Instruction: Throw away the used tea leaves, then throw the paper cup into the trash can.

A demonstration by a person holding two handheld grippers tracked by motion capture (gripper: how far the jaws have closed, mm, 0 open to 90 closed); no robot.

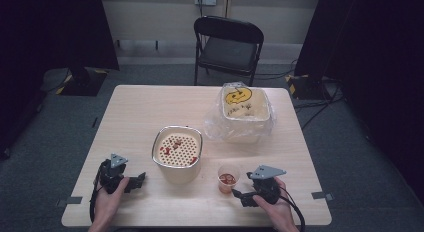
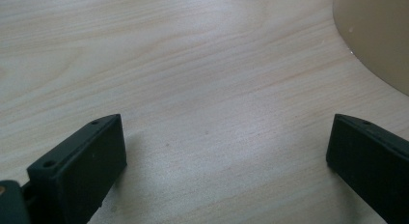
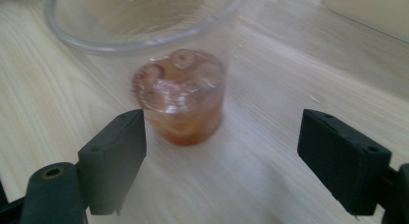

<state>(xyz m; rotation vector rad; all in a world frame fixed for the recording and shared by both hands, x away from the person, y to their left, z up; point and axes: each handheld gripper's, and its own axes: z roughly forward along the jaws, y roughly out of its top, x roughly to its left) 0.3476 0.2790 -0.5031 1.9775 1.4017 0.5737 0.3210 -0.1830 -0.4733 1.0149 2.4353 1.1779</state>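
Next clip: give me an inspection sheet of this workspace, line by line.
Surface: light wooden table, bare between items.
Job's things: clear plastic cup with reddish contents, upright; strainer bowl holding red bits.
Clutter: bag-lined tub at the far right.
Grippers: left gripper open over bare wood; right gripper open, the cup just ahead of its jaws, not touched.
Cables: one trails from each gripper; more on the floor.
Surroundings: black folding chair, dark curtains.

Strainer pot (image 1: pixel 177 153) mid-table (image 1: pixel 140 107), lined bin (image 1: pixel 245 112) behind it to the right, cup (image 1: pixel 228 178) right of pot, right gripper (image 1: pixel 239 196) just before cup, left gripper (image 1: pixel 140 181) left of pot, chair (image 1: pixel 227 47) behind table
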